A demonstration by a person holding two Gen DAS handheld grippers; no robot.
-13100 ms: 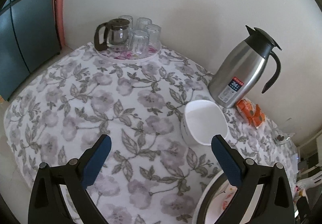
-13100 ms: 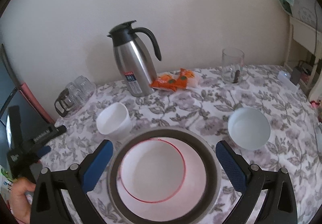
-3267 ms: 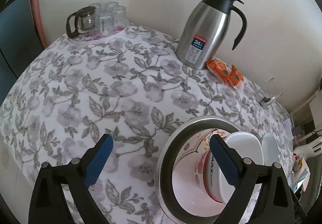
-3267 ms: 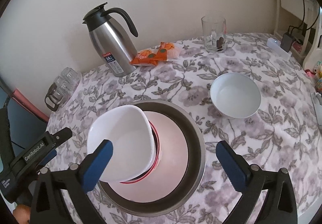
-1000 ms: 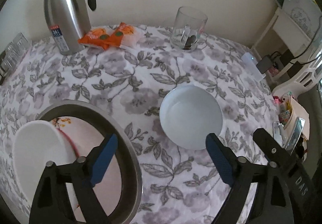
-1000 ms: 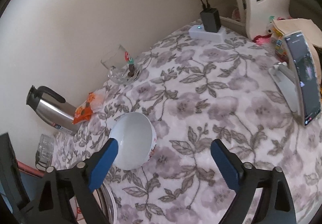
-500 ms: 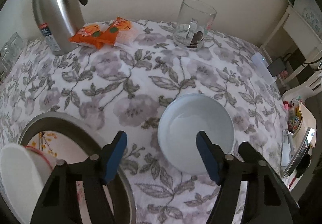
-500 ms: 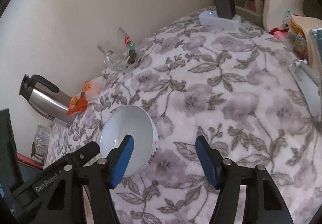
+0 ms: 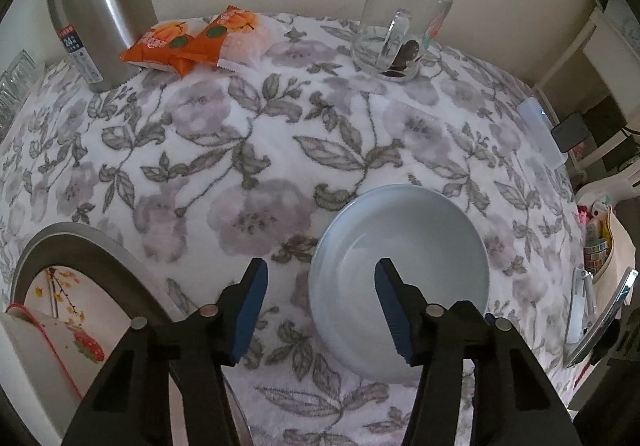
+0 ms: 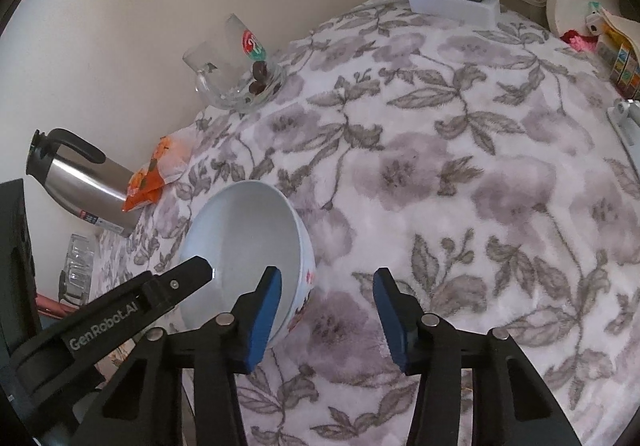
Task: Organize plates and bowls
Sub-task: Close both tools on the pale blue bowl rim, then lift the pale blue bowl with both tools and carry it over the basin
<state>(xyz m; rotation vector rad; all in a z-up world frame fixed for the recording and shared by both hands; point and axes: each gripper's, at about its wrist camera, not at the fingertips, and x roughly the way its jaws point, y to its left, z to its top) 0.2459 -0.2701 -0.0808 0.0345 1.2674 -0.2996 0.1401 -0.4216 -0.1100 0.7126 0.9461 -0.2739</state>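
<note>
A round table [image 9: 248, 149] under a flowered cloth fills both views. At its near left edge sits a wide metal basin [image 9: 100, 258] with a plate and a white cup already inside; the pale blue bowl [image 9: 404, 266] stands alone on the cloth just right of it. Farther back are a steel flask [image 9: 100, 5], orange snack packets [image 9: 192, 37] and a glass mug [image 9: 396, 33].

Both tongs straddle the bowl's rim from opposite sides. The left gripper [image 9: 320, 310] has one finger inside the bowl and one outside over the cloth; its jaws have just been closing, with the near wall between them but not yet pinched. The right gripper [image 10: 328, 310] stands likewise on the other side, one finger in the bowl, one on the cloth, jaws also just closing and still apart.

To do this well, I would sink both pairs a little deeper over the rim before clamping, squeeze evenly, then lift level so the glazed wall does not slip, and carry it to the basin.
</note>
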